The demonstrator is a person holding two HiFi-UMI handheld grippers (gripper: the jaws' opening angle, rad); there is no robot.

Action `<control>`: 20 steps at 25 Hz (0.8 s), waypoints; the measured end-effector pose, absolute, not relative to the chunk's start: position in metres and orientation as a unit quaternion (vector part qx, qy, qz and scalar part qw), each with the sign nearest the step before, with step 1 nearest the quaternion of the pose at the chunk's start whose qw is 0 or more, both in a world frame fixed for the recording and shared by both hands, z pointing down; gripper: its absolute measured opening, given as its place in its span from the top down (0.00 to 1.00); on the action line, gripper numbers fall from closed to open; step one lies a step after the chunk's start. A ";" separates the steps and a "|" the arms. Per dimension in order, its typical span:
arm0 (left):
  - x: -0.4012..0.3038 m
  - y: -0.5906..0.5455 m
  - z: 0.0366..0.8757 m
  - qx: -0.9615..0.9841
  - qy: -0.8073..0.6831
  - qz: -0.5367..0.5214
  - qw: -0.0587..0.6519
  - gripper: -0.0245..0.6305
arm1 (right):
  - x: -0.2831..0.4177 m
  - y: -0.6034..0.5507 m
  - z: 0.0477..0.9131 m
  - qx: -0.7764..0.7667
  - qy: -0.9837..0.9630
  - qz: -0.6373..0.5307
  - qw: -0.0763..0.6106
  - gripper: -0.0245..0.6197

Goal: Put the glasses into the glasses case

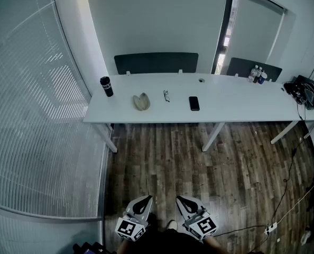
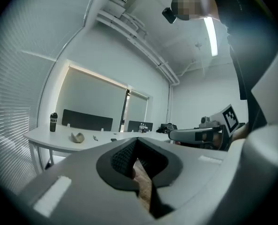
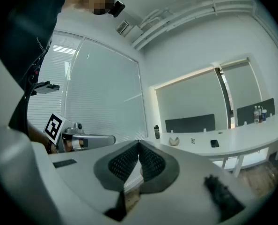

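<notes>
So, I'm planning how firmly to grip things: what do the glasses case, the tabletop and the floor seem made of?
Glasses case: pale beige, matte, likely soft fabric or leatherette; too small to be sure.
Tabletop: smooth white laminate or painted board, even sheen, no grain.
Floor: brown planks with seams and grain; wood or wood-look vinyl, can't tell.

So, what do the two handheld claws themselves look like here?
The left claw and right claw are matching pale grey, wedge-shaped shells that taper to a tip. Inside, they are lined with black ribbed pads. Each carries a white marker cube printed with black square patterns. The person wears dark clothing.
</notes>
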State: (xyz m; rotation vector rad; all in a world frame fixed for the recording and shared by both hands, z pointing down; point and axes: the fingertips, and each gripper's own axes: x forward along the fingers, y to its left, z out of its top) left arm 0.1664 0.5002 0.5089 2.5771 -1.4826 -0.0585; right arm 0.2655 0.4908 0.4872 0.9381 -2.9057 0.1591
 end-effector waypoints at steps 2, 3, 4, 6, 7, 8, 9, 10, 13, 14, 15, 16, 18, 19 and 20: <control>0.159 0.493 0.505 0.864 -0.495 -0.022 0.085 0.95 | 0.258 0.484 0.483 0.308 -0.949 0.050 0.043 0.95; 0.154 0.489 0.504 0.865 -0.494 -0.022 0.085 0.95 | 0.254 0.480 0.481 0.308 -0.949 0.048 0.044 0.95; 0.149 0.485 0.503 0.865 -0.493 -0.022 0.085 0.95 | 0.250 0.476 0.479 0.308 -0.949 0.047 0.046 0.95; 0.139 0.476 0.502 0.866 -0.492 -0.023 0.086 0.95 | 0.241 0.466 0.477 0.311 -0.948 0.045 0.051 0.95; 0.133 0.471 0.501 0.866 -0.491 -0.024 0.087 0.95 | 0.237 0.462 0.476 0.312 -0.948 0.044 0.053 0.95; 0.129 0.466 0.500 0.866 -0.491 -0.024 0.087 0.95 | 0.232 0.458 0.474 0.313 -0.947 0.043 0.056 0.95; 0.124 0.462 0.498 0.866 -0.491 -0.025 0.087 0.95 | 0.228 0.454 0.473 0.315 -0.946 0.042 0.058 0.95; 0.120 0.457 0.495 0.866 -0.492 -0.025 0.086 0.95 | 0.223 0.450 0.471 0.317 -0.946 0.041 0.060 0.95; 0.109 0.443 0.486 0.873 -0.481 -0.029 0.070 0.95 | 0.207 0.437 0.466 0.324 -0.943 0.036 0.061 0.95; 0.106 0.439 0.484 0.877 -0.475 -0.031 0.066 0.95 | 0.201 0.433 0.465 0.327 -0.943 0.035 0.062 0.95; 0.103 0.436 0.483 0.879 -0.470 -0.032 0.066 0.95 | 0.194 0.429 0.464 0.328 -0.942 0.035 0.063 0.95; 0.099 0.433 0.482 0.881 -0.467 -0.033 0.068 0.95 | 0.186 0.426 0.465 0.328 -0.942 0.036 0.065 0.95; 0.089 0.428 0.482 0.882 -0.464 -0.033 0.080 0.95 | 0.167 0.419 0.466 0.325 -0.942 0.039 0.069 0.95; 0.084 0.426 0.483 0.882 -0.462 -0.033 0.083 0.95 | 0.159 0.416 0.466 0.323 -0.943 0.040 0.070 0.95; 0.080 0.425 0.484 0.883 -0.460 -0.035 0.086 0.95 | 0.151 0.414 0.466 0.322 -0.943 0.041 0.070 0.95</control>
